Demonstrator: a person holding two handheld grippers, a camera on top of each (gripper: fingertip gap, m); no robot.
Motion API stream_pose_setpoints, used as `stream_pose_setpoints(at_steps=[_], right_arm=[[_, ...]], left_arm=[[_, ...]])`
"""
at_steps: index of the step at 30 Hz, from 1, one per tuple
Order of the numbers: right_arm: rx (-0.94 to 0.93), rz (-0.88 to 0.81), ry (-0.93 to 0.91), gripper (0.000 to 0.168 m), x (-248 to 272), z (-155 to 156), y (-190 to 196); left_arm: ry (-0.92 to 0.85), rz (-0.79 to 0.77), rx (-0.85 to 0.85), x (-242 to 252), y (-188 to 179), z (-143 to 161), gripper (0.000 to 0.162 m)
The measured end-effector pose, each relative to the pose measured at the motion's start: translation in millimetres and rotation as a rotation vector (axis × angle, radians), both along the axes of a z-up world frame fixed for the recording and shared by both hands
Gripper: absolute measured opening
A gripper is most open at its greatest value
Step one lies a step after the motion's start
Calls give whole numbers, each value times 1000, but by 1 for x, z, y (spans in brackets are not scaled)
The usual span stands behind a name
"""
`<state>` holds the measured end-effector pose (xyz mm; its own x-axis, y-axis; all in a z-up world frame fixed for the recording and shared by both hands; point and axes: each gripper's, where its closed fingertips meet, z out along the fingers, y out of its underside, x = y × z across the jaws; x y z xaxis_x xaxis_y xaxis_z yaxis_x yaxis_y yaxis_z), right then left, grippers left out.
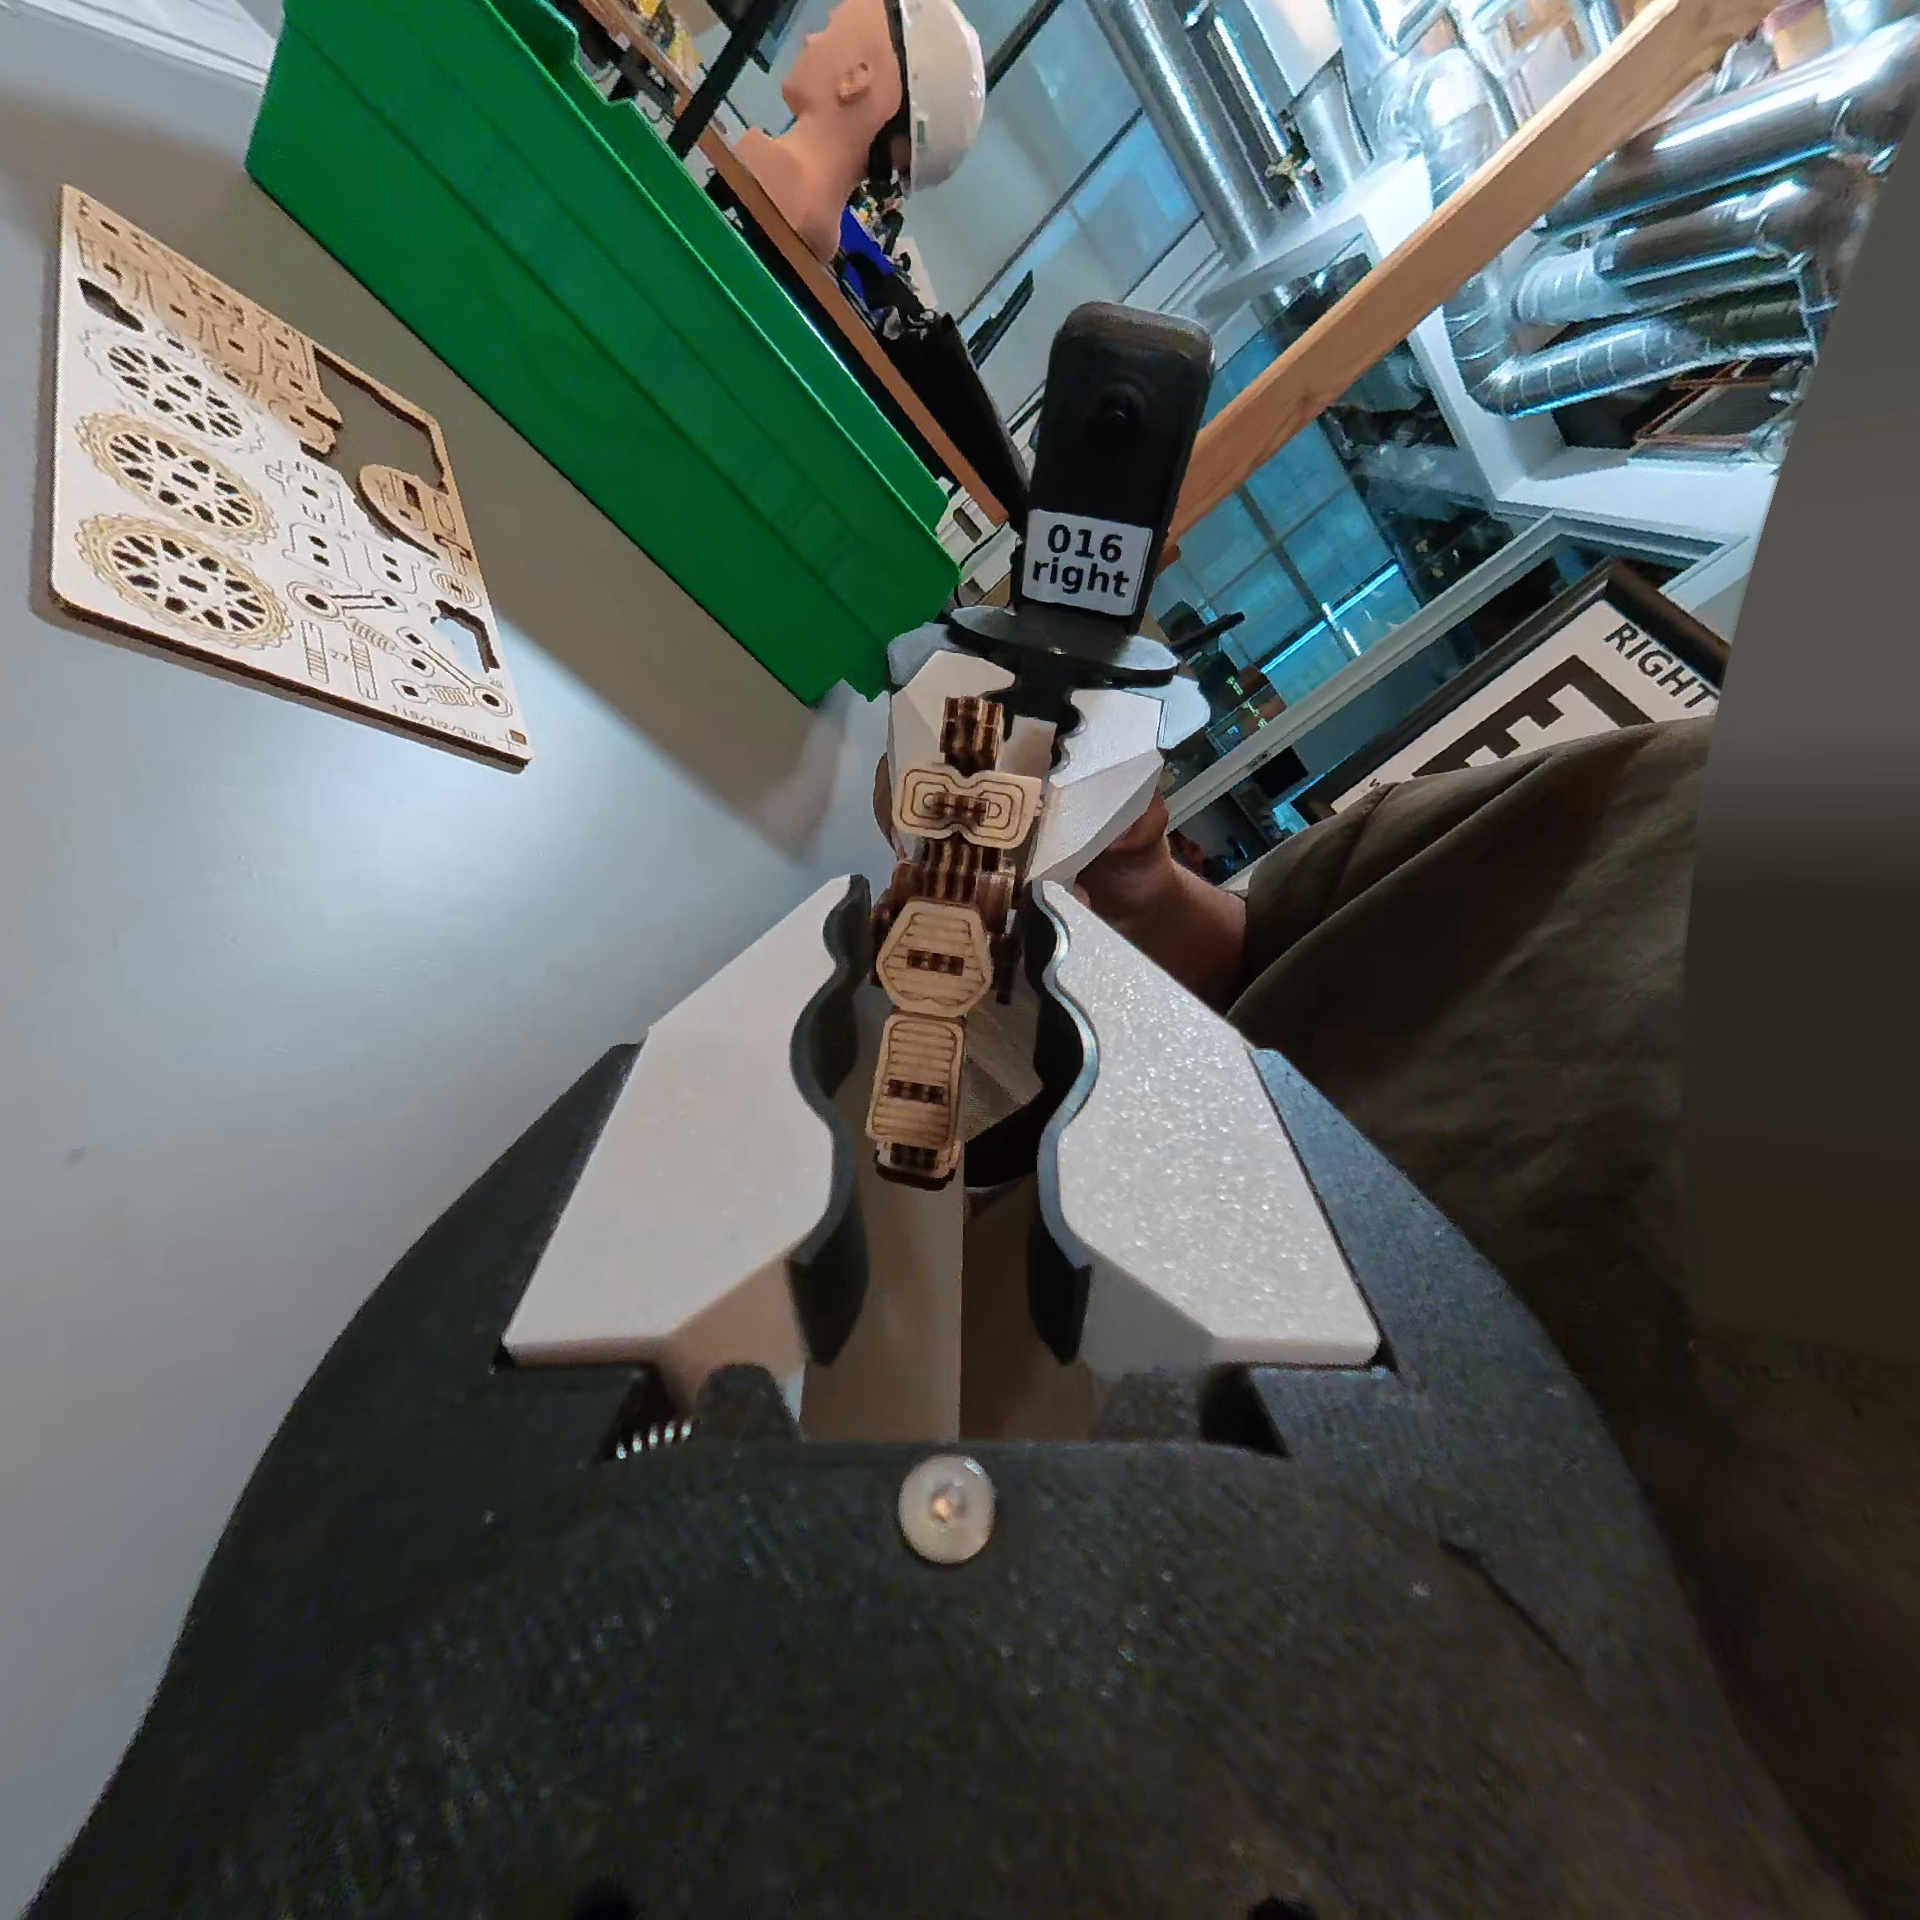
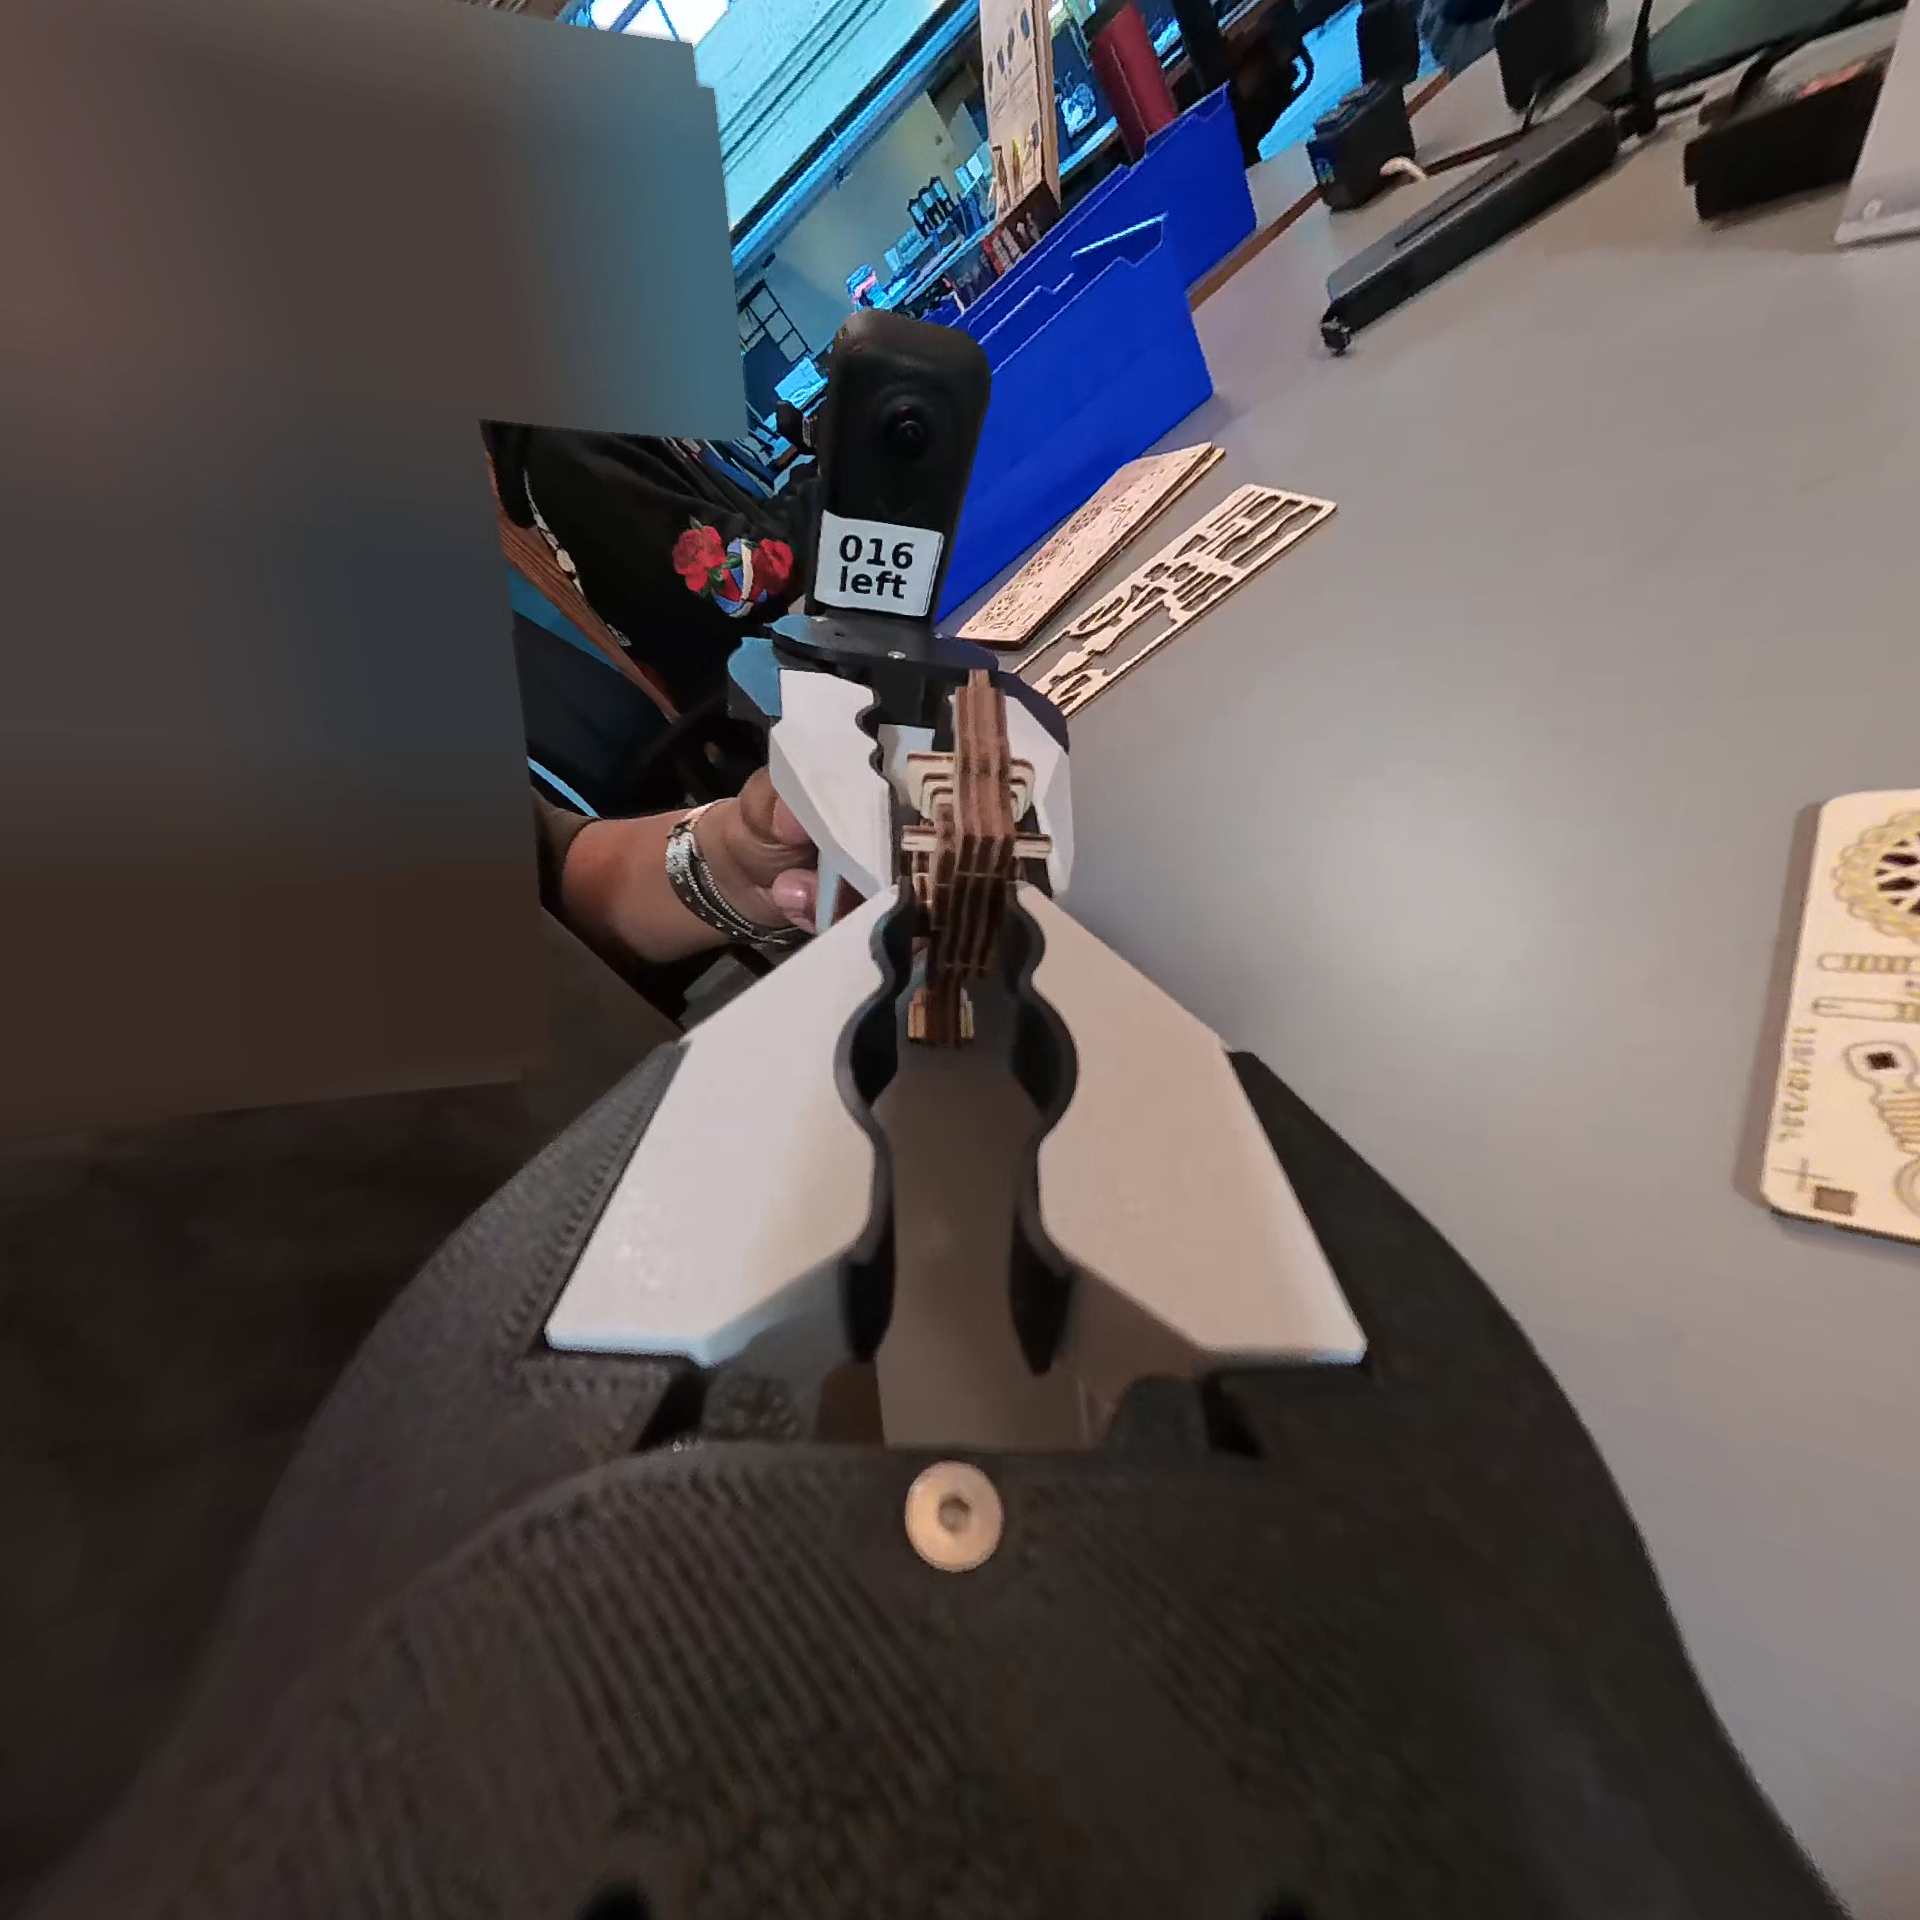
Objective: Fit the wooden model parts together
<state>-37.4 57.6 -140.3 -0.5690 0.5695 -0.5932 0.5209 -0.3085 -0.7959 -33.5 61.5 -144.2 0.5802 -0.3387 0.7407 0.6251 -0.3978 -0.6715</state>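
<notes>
A layered wooden model [image 1: 920,966] of laser-cut plates is held in the air above the grey table [image 1: 312,987], between both grippers. My left gripper [image 1: 951,904] is shut on its near end, with the white fingertips pressed against its sides. My right gripper [image 1: 997,727] faces it from the far side and clamps the other end. In the right wrist view, the right gripper [image 2: 958,909] is shut on the stacked edge of the model [image 2: 961,894]. The left gripper [image 2: 966,769] grips it from the opposite side, held by a person's hand [image 2: 748,862].
A wooden sheet of cut-out parts [image 1: 260,488] lies flat at the left, beside a green crate [image 1: 582,312]. In the right wrist view, a blue bin [image 2: 1081,364] and two more part sheets [image 2: 1174,582] lie beyond the grippers. Another sheet [image 2: 1860,997] lies at the right edge. My left and right fingertips are right by each other.
</notes>
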Motion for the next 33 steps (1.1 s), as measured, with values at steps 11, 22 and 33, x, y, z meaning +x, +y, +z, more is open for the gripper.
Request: stream_pose_setpoints(at_steps=[11, 22, 33], right_arm=[[-40, -10, 23, 24, -1, 6, 5], [-120, -18, -76, 26, -4, -5, 12], [-200, 8, -159, 23, -4, -13, 11]], left_arm=[[-33, -1, 3, -1, 1, 1, 27], [-251, 2, -49, -9, 4, -2, 27], [-396, -17, -102, -10, 5, -10, 27]])
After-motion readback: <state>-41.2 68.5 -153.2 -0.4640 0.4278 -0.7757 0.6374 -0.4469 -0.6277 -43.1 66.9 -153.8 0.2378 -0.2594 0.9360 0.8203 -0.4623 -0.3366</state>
